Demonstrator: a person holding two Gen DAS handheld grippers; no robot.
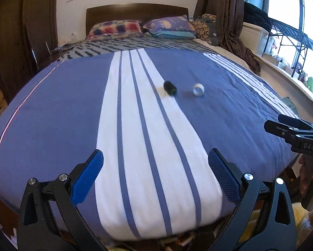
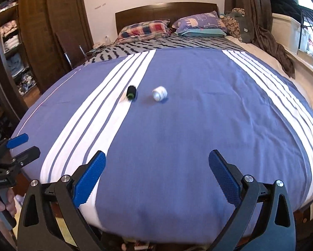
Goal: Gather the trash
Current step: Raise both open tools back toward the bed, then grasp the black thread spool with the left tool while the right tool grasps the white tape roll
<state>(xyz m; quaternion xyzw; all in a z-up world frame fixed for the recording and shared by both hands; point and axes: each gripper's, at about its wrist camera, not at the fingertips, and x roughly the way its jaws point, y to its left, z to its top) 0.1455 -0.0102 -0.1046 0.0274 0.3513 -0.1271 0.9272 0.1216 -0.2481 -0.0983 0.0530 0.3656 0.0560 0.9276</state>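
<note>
Rolls mid-bed, well beyond open tongs

1. The bed fills the frame, covered by a blue spread with white stripes.
2. A black roll and a white tape ring lie near each other at centre.
3. Two pillows, plaid and purple, sit at top centre.

Blue bedspread with white stripes, black roll, white tape ring, plaid pillow, blue gripper pads.
</note>
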